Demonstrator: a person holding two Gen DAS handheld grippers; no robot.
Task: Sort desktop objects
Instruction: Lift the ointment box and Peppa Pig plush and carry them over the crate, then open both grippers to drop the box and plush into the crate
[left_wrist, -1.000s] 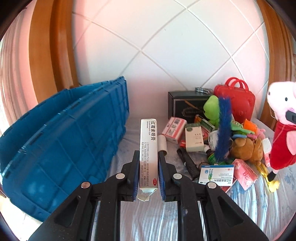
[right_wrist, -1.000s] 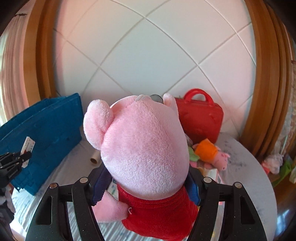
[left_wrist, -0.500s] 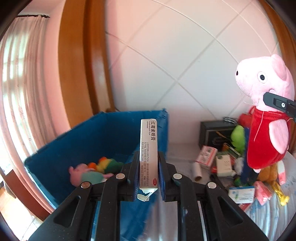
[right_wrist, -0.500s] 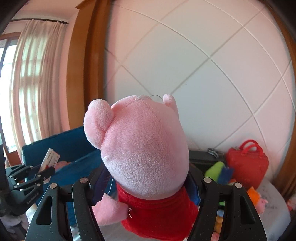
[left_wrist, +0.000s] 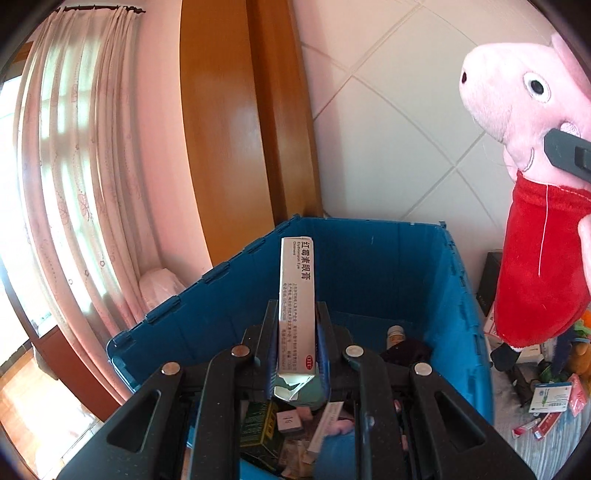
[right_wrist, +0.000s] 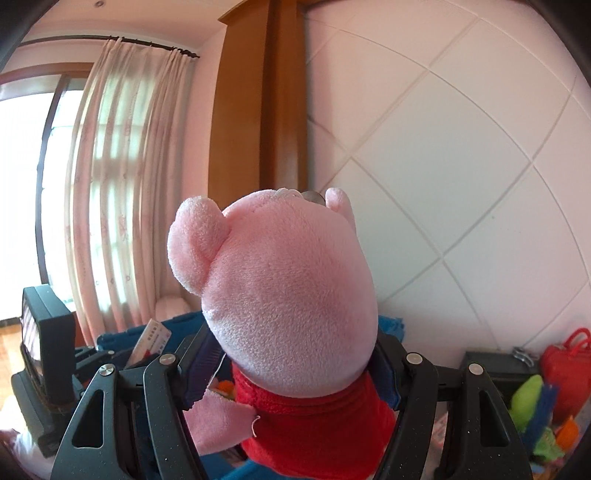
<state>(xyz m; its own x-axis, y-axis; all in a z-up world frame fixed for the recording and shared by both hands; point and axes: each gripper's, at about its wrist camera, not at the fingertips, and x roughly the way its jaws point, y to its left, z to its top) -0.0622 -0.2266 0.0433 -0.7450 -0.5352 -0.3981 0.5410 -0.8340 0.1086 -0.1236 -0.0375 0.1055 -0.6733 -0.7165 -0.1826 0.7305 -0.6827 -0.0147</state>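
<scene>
My left gripper (left_wrist: 296, 321) is shut on a narrow white ointment box (left_wrist: 297, 306) with red Chinese print, held upright above the open blue crate (left_wrist: 373, 258). The crate holds small boxes, a bottle and soft toys. My right gripper (right_wrist: 291, 354) is shut on a pink pig plush in a red dress (right_wrist: 288, 295), which fills most of the right wrist view. The plush also shows in the left wrist view (left_wrist: 532, 206), hanging in the air to the right of the crate, with one black finger (left_wrist: 567, 153) across its face.
To the right of the crate lies a pile of medicine boxes (left_wrist: 550, 397) and toys on a striped cloth. A red toy case (right_wrist: 565, 369), a black box (right_wrist: 491, 373) and a green plush (right_wrist: 526, 400) stand by the tiled wall. A curtained window (left_wrist: 74, 184) is at the left.
Both grippers have risen and swung left. My left gripper now holds the ointment box over the crate's inside. The pig plush has travelled left toward the crate, still held.
</scene>
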